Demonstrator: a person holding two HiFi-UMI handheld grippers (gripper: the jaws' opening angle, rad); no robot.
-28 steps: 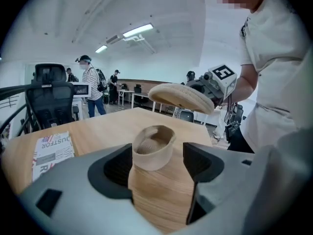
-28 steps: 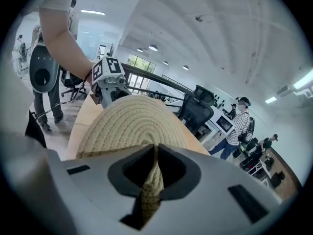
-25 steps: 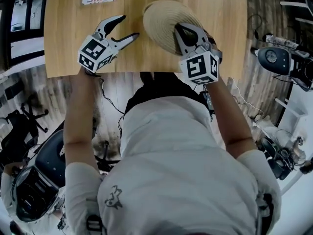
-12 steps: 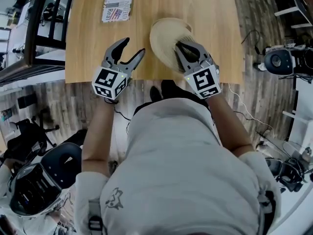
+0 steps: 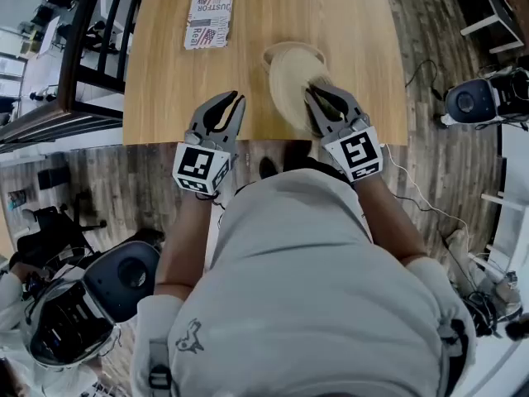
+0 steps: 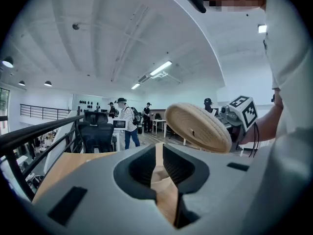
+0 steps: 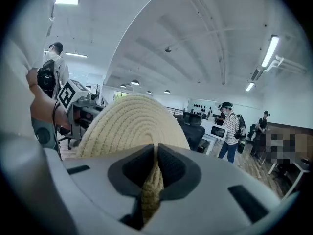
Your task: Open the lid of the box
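Right hand-held gripper (image 7: 155,151) pinching the rim of the round, coiled straw-coloured rope lid (image 7: 132,126), held tilted in the air over the near right of the light wooden counter (image 5: 182,89); the box below cannot be made out. Left hand-held gripper (image 6: 159,148) has just been closing, its jaws nearly together on nothing. A steady rim pinch probably matters most until the lid rests somewhere.

There are two grippers, the left gripper (image 5: 230,99) and the right gripper (image 5: 318,93), both held by one person (image 5: 314,304). There is one table (image 5: 165,98). On it lies one printed card (image 5: 209,21), and there is one round box (image 5: 291,51), partly hidden behind the one woven lid (image 5: 289,89). The left gripper view adds one black office chair (image 6: 98,136) beyond the table. At least three other people (image 6: 126,126) stand in the background.
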